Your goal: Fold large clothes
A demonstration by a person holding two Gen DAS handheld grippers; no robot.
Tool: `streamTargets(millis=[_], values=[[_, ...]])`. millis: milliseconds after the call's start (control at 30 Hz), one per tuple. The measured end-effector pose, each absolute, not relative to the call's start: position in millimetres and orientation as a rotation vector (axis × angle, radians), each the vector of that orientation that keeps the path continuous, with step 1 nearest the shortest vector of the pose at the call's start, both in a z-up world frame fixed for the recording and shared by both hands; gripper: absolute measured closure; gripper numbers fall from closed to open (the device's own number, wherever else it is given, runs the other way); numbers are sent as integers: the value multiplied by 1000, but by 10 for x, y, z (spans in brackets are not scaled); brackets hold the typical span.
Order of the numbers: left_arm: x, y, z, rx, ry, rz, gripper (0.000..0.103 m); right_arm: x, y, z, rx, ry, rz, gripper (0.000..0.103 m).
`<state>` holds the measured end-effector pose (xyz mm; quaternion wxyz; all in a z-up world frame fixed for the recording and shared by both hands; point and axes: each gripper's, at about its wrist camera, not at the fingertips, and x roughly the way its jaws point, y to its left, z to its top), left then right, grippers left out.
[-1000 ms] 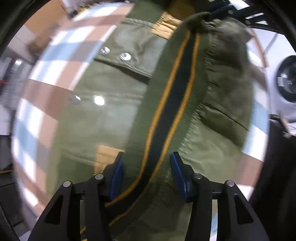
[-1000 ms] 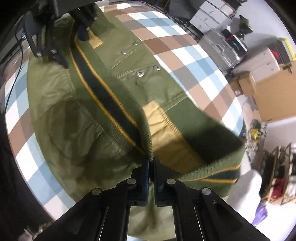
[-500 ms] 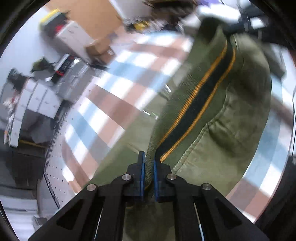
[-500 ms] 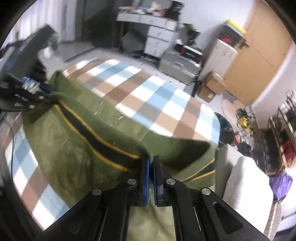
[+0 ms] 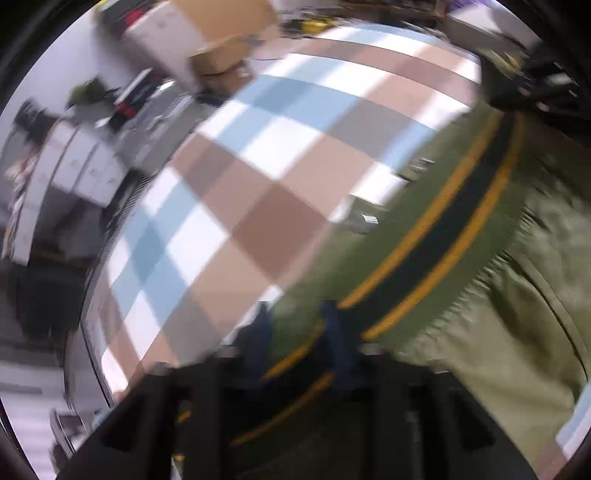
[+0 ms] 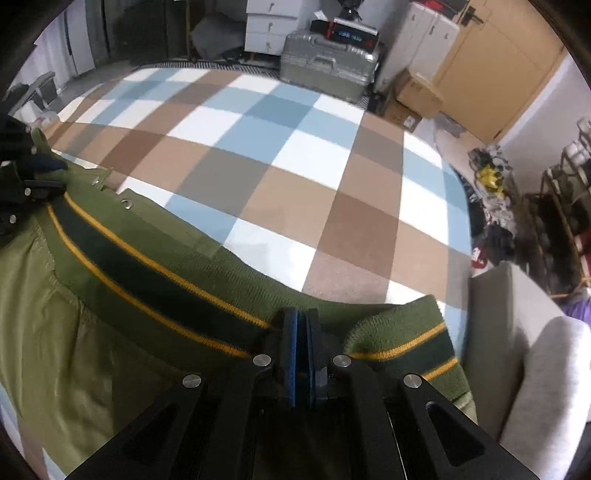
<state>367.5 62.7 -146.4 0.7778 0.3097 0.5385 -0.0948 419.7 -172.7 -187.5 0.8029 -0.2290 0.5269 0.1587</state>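
An olive green jacket (image 6: 74,332) lies on the checked cloth (image 6: 295,147), its ribbed hem band (image 6: 147,266) with a dark stripe and two yellow lines stretched between my grippers. My right gripper (image 6: 301,332) is shut on the hem near its right end. In the blurred left wrist view my left gripper (image 5: 297,332) has its jaws opening, the blue pads apart with the hem band (image 5: 443,229) running between them. The left gripper (image 6: 33,184) also shows at the far left of the right wrist view, at the hem's other end.
The checked cloth (image 5: 258,184) spreads wide beyond the jacket. Past its far edge stand a silver suitcase (image 6: 328,70), white drawers (image 6: 273,26) and cardboard boxes (image 6: 417,92). A grey cushioned seat (image 6: 535,350) sits close at the right, with cluttered racks (image 6: 554,221) behind.
Both grippers have swung round with the hem, and the jacket body now lies nearer under them. The left jaws, shut on the hem half a second ago, have parted. The right stays shut.
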Motion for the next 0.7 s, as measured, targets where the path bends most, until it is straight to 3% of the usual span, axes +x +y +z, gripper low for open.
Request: streamTargets(millis=[67, 133, 233, 267, 300, 433, 500, 700], values=[[3683, 743, -1317, 631, 1155, -166, 34, 4200, -1772, -1826, -458, 1143, 344, 99], [3597, 931, -1049, 538, 1153, -110, 34, 4123, -1770, -1734, -479, 1136, 335, 93], [3364, 1171, -703, 419, 1099, -51, 34, 3819, -1859, -1372, -421, 1024, 320, 57], [3290, 1219, -639, 393, 1080, -40, 34, 3749, -1886, -1292, -387, 996, 325, 36], [3158, 1272, -558, 362, 1055, -37, 34, 3558, -1940, -1119, -344, 935, 317, 25], [2703, 1239, -481, 312, 966, -114, 34, 2934, -1988, -767, -262, 792, 364, 17], [2675, 1106, -572, 315, 947, -175, 34, 2686, -1958, -795, -260, 778, 390, 6], [2707, 912, -1349, 307, 1123, -247, 30, 2723, -1935, -1687, -397, 937, 229, 6]])
